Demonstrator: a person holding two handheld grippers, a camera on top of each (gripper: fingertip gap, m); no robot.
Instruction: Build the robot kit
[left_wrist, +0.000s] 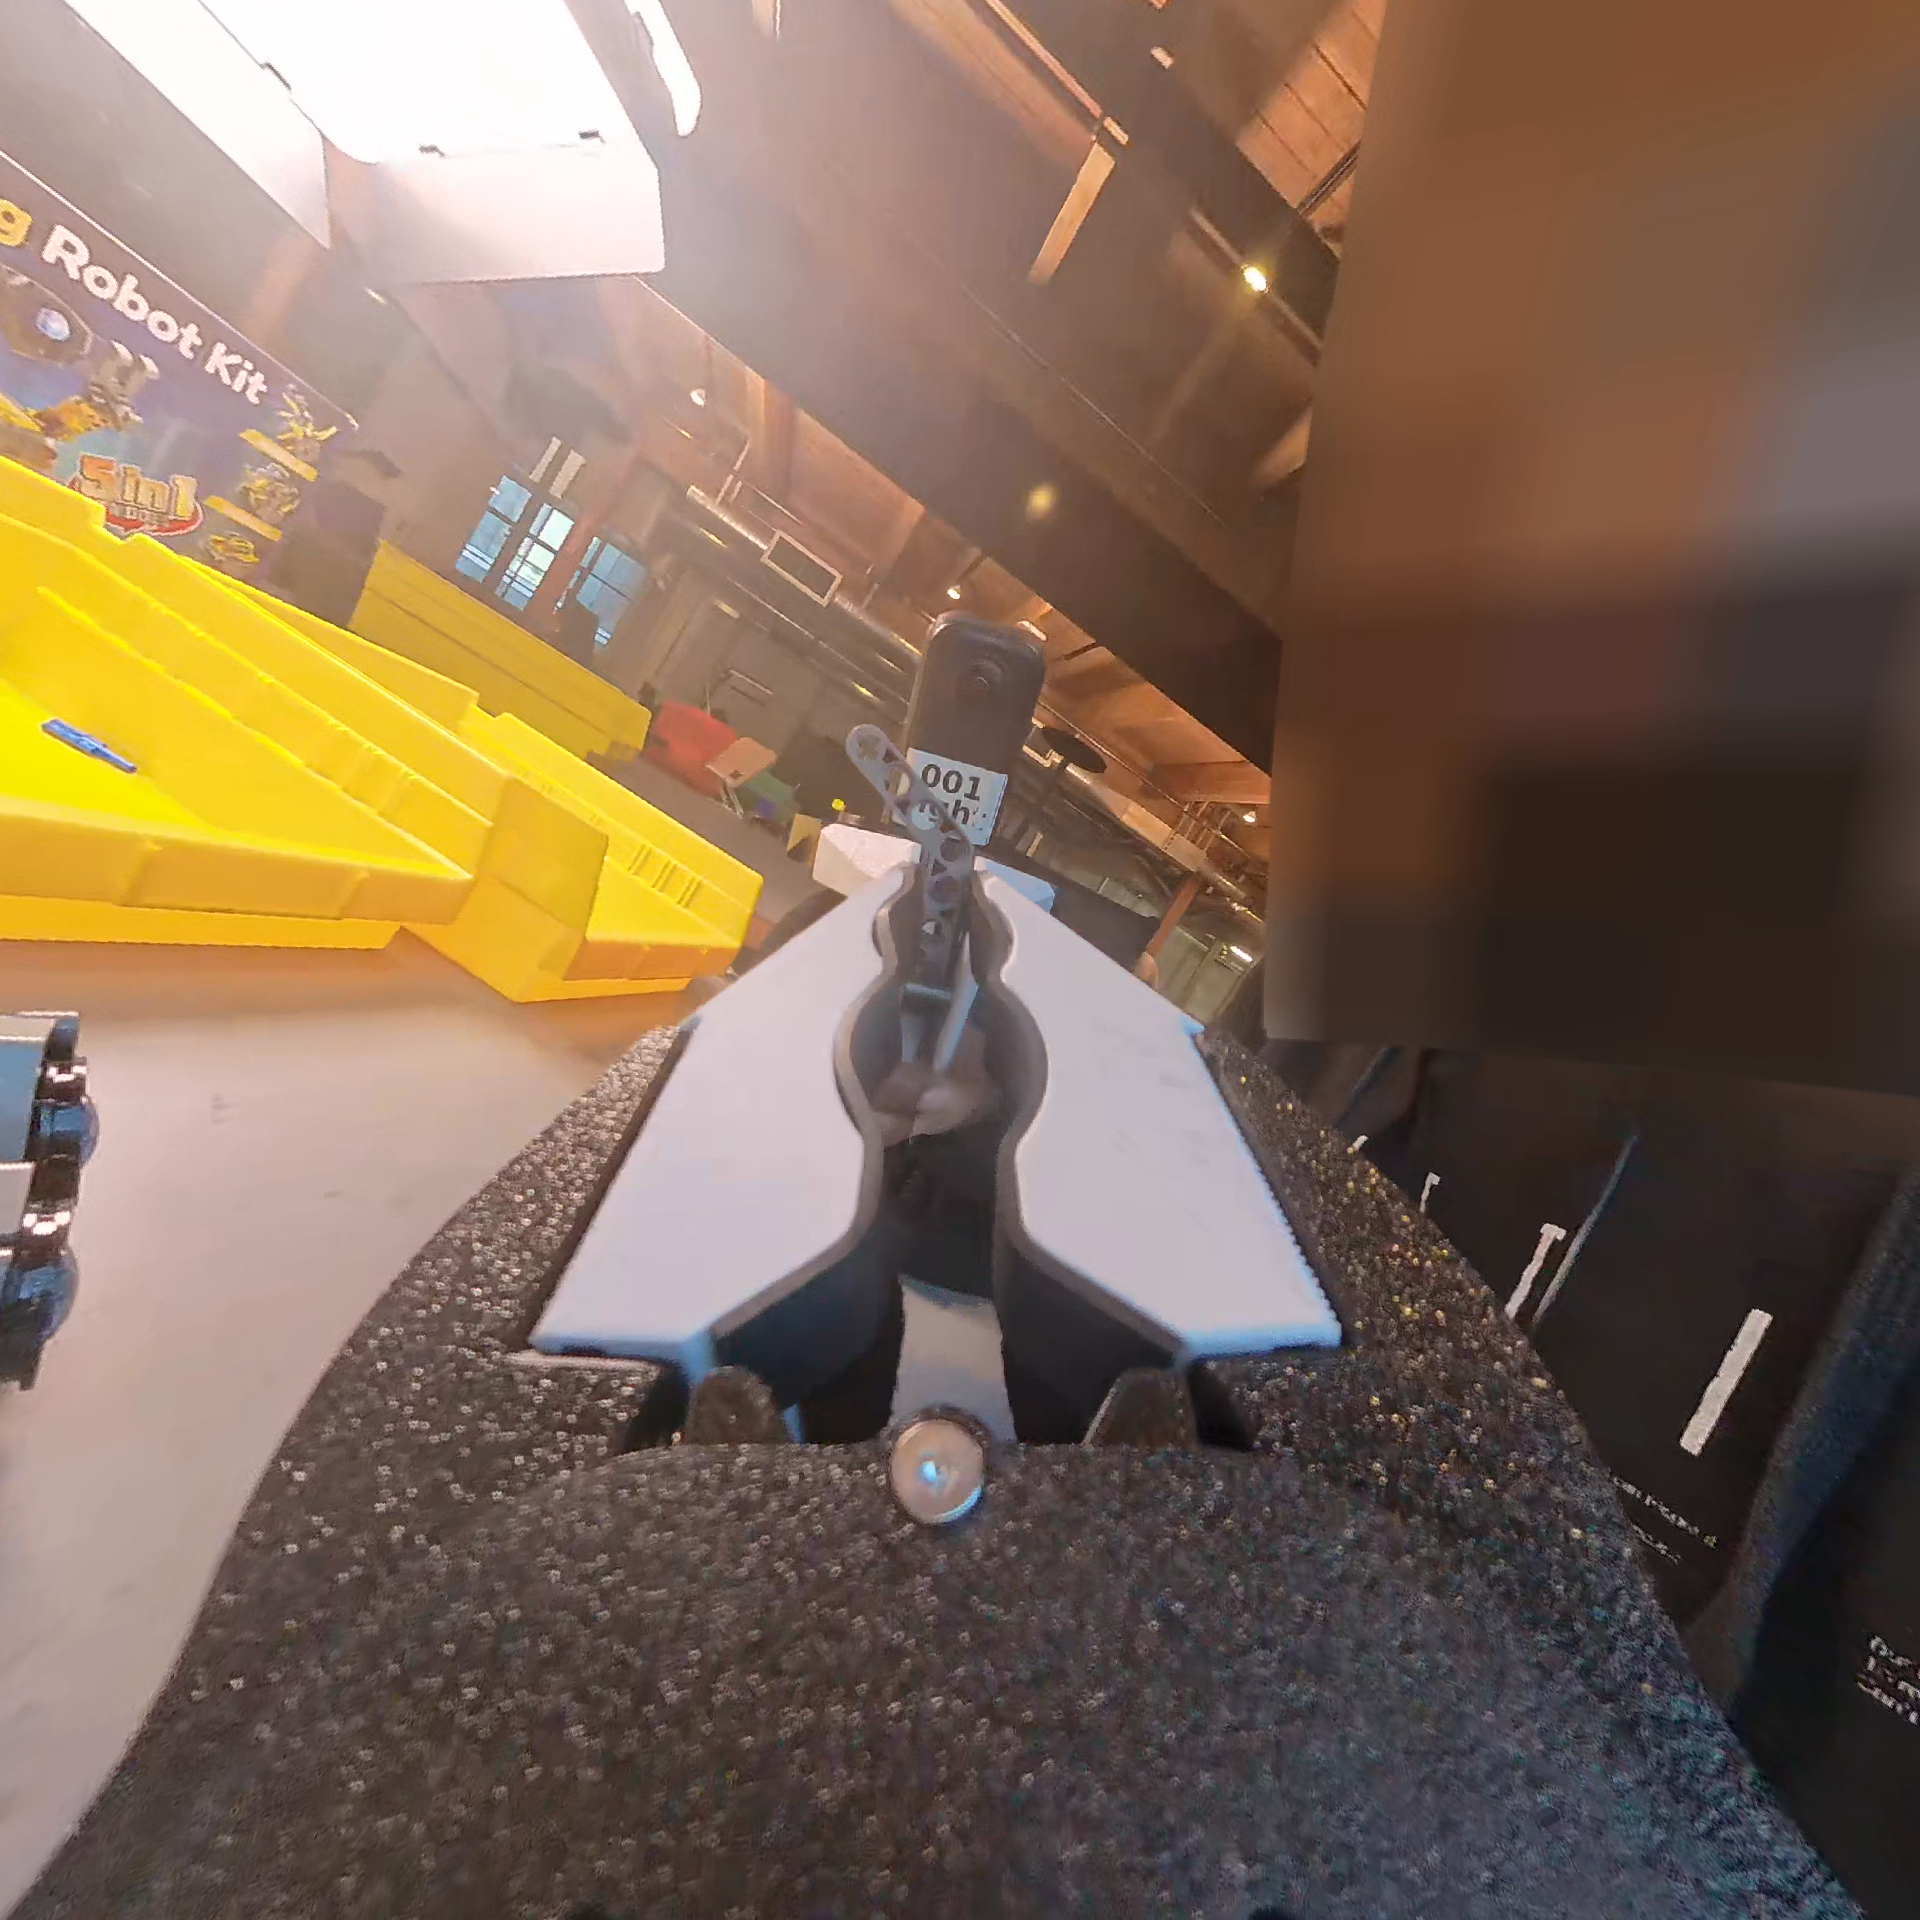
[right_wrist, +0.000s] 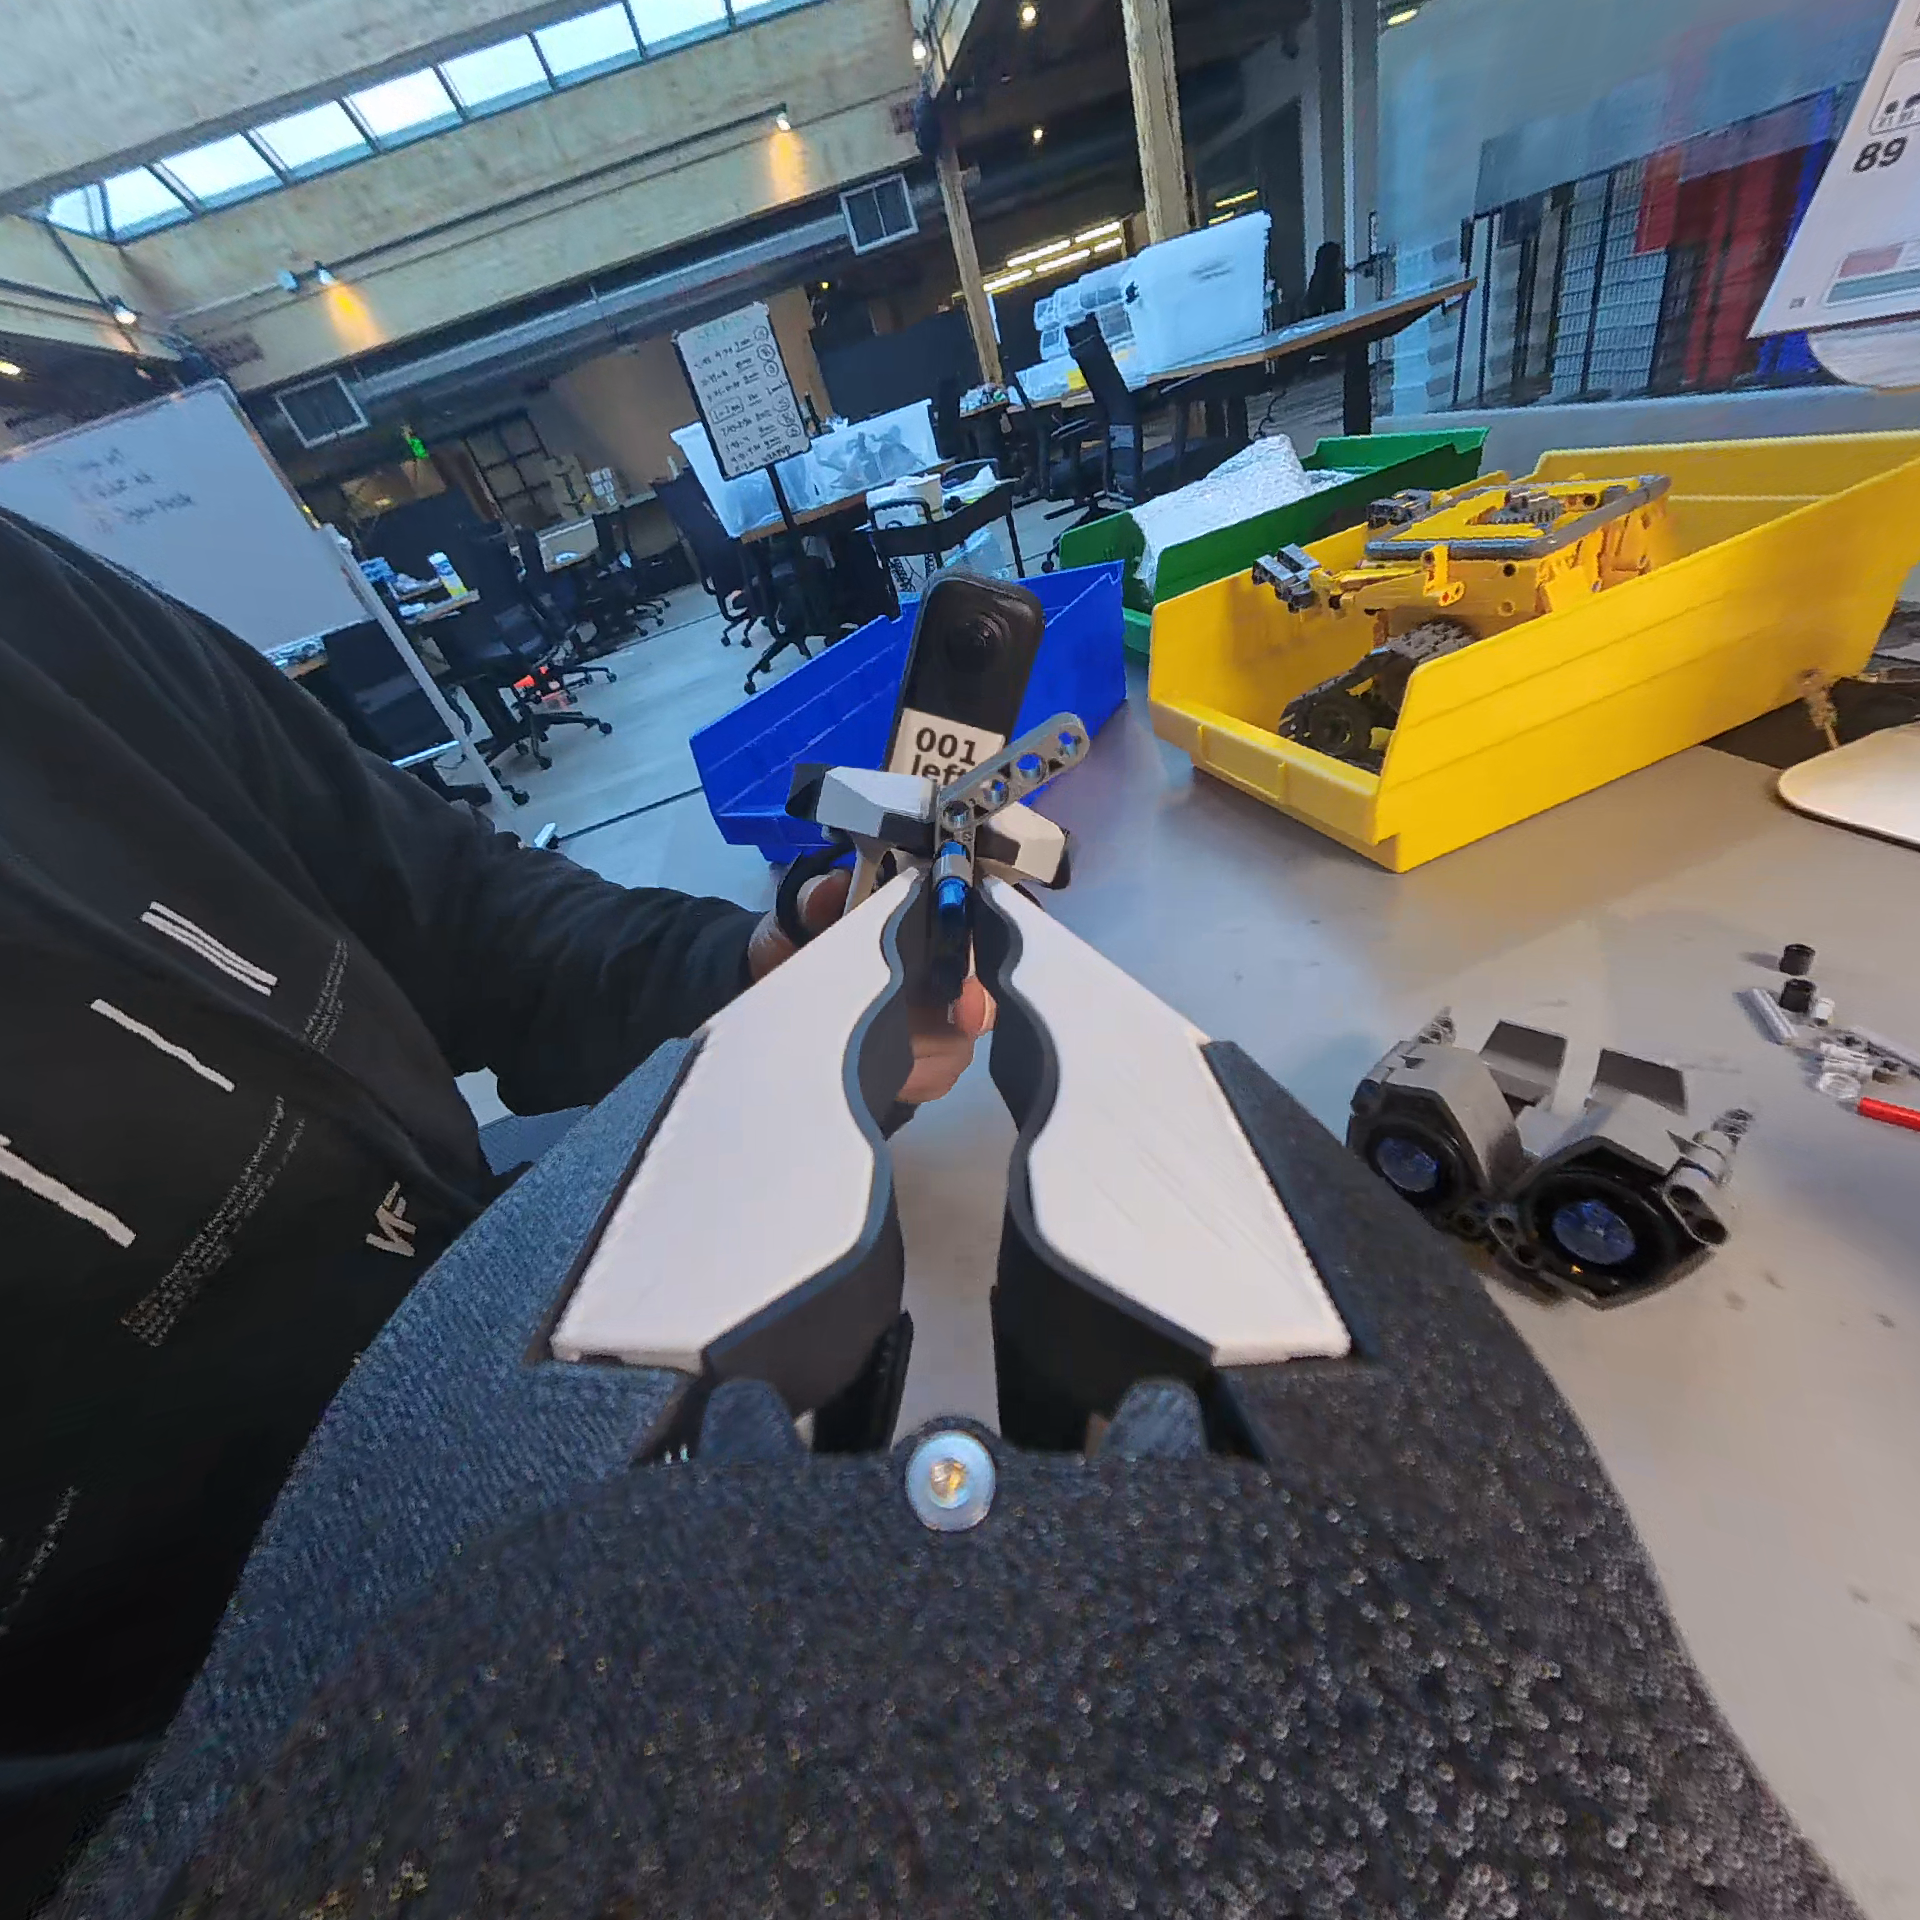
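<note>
Above the desk (right_wrist: 1299, 987), both hand-held grippers met tip to tip: the right hand-held gripper (right_wrist: 951, 914) clenched a blue pin (right_wrist: 948, 868), the left hand-held gripper (left_wrist: 940, 914) a grey strip (left_wrist: 920, 821), seemingly for joining.

My fingers (right_wrist: 1143, 1143) are white with dark edging; they pinch a blue pin (right_wrist: 950, 865) on a grey beam (right_wrist: 1013, 774), near the yellow bin (right_wrist: 1455, 748).

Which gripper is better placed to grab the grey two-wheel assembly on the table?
Probably right. The grey two-wheel assembly lies on the table beside the right gripper; the left gripper is farther off. Right is shut on the blue pin, left on the grey beam, so it must release first.
</note>
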